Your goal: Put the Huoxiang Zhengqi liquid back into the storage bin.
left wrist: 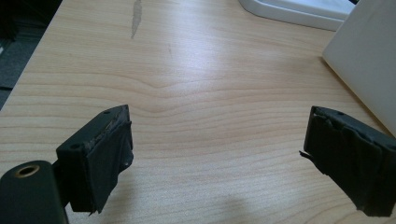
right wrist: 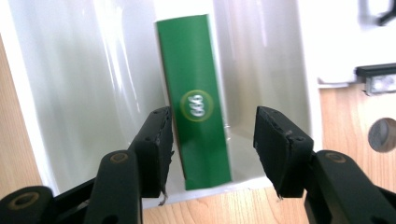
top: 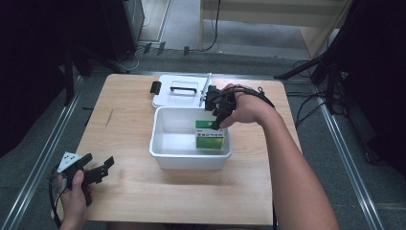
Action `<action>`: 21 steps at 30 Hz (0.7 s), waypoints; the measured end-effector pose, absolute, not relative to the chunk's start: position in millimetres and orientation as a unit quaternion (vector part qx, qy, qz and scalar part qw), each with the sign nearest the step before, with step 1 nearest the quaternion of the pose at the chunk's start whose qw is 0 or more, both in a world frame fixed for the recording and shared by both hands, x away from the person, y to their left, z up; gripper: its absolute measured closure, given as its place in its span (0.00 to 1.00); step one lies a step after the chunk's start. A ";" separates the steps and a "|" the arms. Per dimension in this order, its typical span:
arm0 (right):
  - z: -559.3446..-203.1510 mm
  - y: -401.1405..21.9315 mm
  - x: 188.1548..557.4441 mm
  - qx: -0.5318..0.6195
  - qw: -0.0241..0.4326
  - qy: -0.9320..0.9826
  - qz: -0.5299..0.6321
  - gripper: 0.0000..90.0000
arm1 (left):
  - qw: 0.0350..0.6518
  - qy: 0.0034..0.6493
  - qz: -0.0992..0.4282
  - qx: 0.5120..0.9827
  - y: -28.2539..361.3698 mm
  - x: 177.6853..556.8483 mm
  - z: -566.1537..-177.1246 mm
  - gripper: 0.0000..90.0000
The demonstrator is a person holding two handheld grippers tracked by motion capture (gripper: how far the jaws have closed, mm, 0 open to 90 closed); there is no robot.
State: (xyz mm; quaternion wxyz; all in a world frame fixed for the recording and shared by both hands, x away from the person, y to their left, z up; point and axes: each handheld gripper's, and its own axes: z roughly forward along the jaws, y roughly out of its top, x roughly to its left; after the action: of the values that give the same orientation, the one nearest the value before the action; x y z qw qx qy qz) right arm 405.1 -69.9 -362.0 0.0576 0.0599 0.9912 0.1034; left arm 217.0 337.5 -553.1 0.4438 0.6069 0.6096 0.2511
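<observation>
Right gripper (right wrist: 212, 140): jaws apart, released | carton (right wrist: 196, 100): we judge light, stiff, slick; grip its 2 flat sides | left gripper (left wrist: 217, 158): wide, empty

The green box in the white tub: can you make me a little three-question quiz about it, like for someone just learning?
1. True or false: the right gripper is clamped tight on the green box.
2. Where does the green box lie? A) on the lid B) inside the white tub C) on the bare table
3. Fill in: the left gripper has its jaws ____ over bare wood.

Key: 1 false, its pads stand off the box. 2 B. 3 open.
</observation>
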 end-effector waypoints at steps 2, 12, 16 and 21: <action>-357.7 -74.3 406.2 0.074 0.062 0.988 0.117 0.52 | 0.443 0.610 0.250 0.607 337.6 217.0 -553.0 0.10; -339.6 -101.1 410.0 0.145 0.082 0.973 0.162 0.47 | 0.444 0.610 0.250 0.607 337.7 217.1 -553.1 0.10; -334.3 -114.6 413.8 0.192 0.093 0.959 0.188 0.45 | 0.444 0.610 0.249 0.607 337.9 217.2 -553.1 0.10; -334.2 -132.9 418.1 0.228 0.112 0.943 0.213 0.45 | 0.445 0.610 0.249 0.607 338.1 217.2 -553.2 0.10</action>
State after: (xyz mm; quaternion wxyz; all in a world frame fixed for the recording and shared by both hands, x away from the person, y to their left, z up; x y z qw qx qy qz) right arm 418.1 -132.9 -334.2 0.1125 0.2279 0.9433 0.2134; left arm 217.2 338.1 -553.2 0.4445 0.6071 0.6099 0.2486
